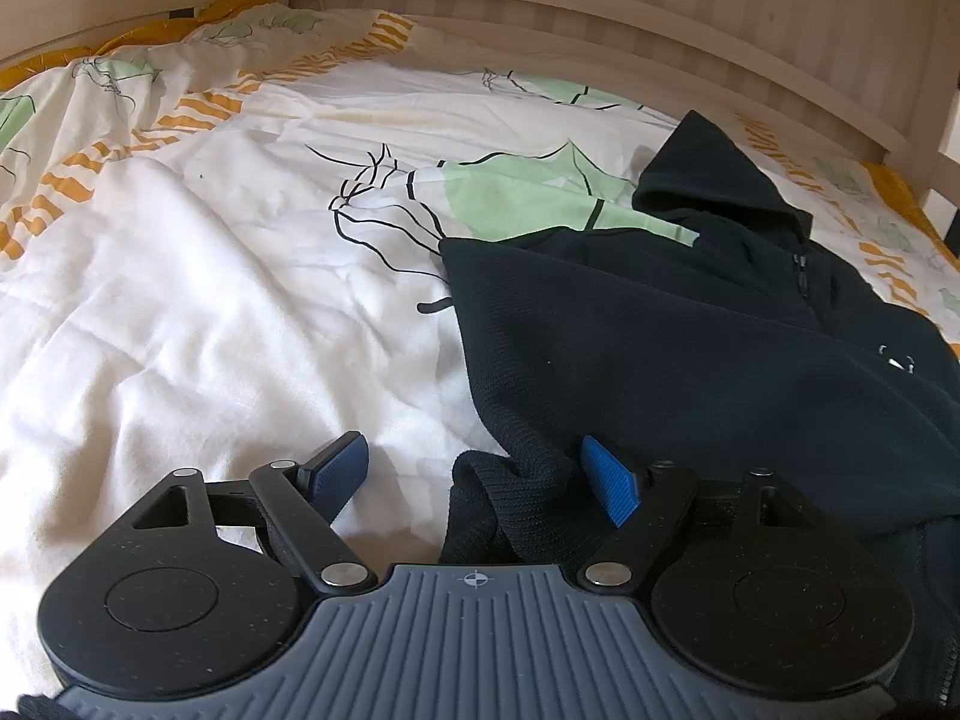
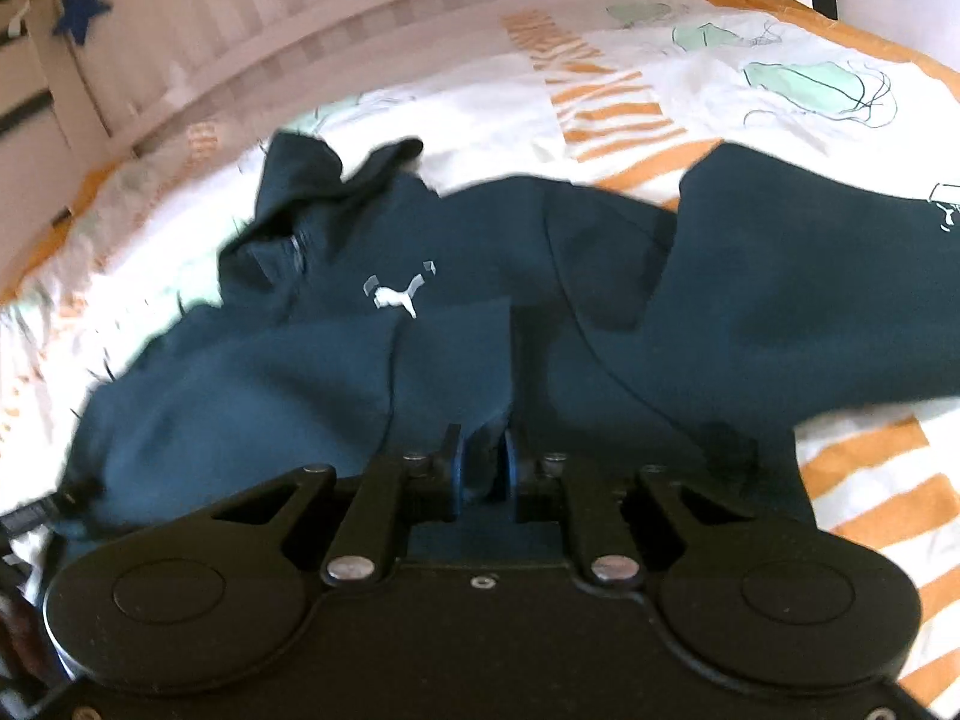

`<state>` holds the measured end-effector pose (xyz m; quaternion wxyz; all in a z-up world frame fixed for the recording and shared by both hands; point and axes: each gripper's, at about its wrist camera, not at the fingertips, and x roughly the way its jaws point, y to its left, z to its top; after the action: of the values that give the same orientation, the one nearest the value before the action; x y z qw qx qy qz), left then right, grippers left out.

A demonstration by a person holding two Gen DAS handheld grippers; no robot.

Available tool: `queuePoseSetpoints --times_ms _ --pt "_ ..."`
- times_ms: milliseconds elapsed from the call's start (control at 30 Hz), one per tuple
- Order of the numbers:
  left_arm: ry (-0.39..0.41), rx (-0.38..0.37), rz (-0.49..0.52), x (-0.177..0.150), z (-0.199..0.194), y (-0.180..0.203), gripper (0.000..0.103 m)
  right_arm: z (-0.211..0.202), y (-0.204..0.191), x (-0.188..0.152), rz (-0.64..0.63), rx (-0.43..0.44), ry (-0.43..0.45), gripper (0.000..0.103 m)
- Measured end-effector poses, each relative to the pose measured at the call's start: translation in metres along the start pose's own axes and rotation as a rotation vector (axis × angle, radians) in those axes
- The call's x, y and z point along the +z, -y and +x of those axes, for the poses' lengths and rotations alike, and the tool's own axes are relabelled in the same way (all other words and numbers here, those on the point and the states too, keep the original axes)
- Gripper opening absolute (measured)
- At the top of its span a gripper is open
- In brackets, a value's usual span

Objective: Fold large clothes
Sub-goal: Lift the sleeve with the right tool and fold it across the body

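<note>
On the bed [image 1: 210, 300], near its slatted far rail [image 1: 540, 18], a dark hoodie [image 1: 690, 330] lies spread over the patterned duvet. No container shows. The left tongs [image 1: 480, 471] stand wide, a ribbed cuff [image 1: 516, 498] lying loose between the 2 blue pads. The right tongs [image 2: 485, 462] are narrow, pinching a fold of the hoodie's fabric at its near edge.
</note>
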<state>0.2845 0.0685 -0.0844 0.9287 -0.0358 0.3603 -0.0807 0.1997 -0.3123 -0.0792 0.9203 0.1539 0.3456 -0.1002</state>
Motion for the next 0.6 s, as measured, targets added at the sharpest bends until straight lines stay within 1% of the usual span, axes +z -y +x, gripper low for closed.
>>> queuePoseSetpoints --times_ms 33,100,167,200,233,267,333,400,500,600 --pt "0.000 0.001 0.001 0.000 0.000 0.001 0.078 -0.001 -0.002 -0.001 -0.010 -0.004 0.012 0.026" --pt "-0.001 0.004 0.009 0.000 0.001 0.002 0.079 -0.002 -0.006 -0.004 -0.040 -0.027 0.032 0.036" --pt "-0.003 0.008 0.019 0.001 0.001 0.003 0.082 -0.004 -0.008 -0.006 -0.057 -0.035 0.052 0.061" --pt "-0.004 0.011 0.027 0.001 0.001 0.005 0.082 -0.006 -0.007 -0.007 -0.058 -0.029 0.058 0.067" --pt "-0.004 0.014 0.035 0.001 0.001 0.006 0.084 -0.007 -0.007 -0.007 -0.057 -0.022 0.061 0.078" --pt "-0.003 0.019 0.046 0.002 0.000 0.008 0.086 -0.008 -0.007 -0.008 -0.057 -0.023 0.063 0.082" --pt "-0.011 0.025 0.066 0.003 -0.002 0.011 0.090 -0.011 -0.006 -0.008 -0.056 -0.022 0.057 0.085" --pt "-0.024 0.026 0.073 0.005 -0.007 0.014 0.092 -0.016 -0.004 -0.009 -0.052 -0.002 0.046 0.090" --pt "-0.010 0.014 0.073 0.006 -0.023 0.017 0.092 -0.029 0.001 -0.012 -0.050 0.013 0.032 0.091" --pt "0.009 0.007 0.114 0.008 -0.041 0.027 0.092 -0.044 0.010 -0.015 -0.058 0.027 0.008 0.093"
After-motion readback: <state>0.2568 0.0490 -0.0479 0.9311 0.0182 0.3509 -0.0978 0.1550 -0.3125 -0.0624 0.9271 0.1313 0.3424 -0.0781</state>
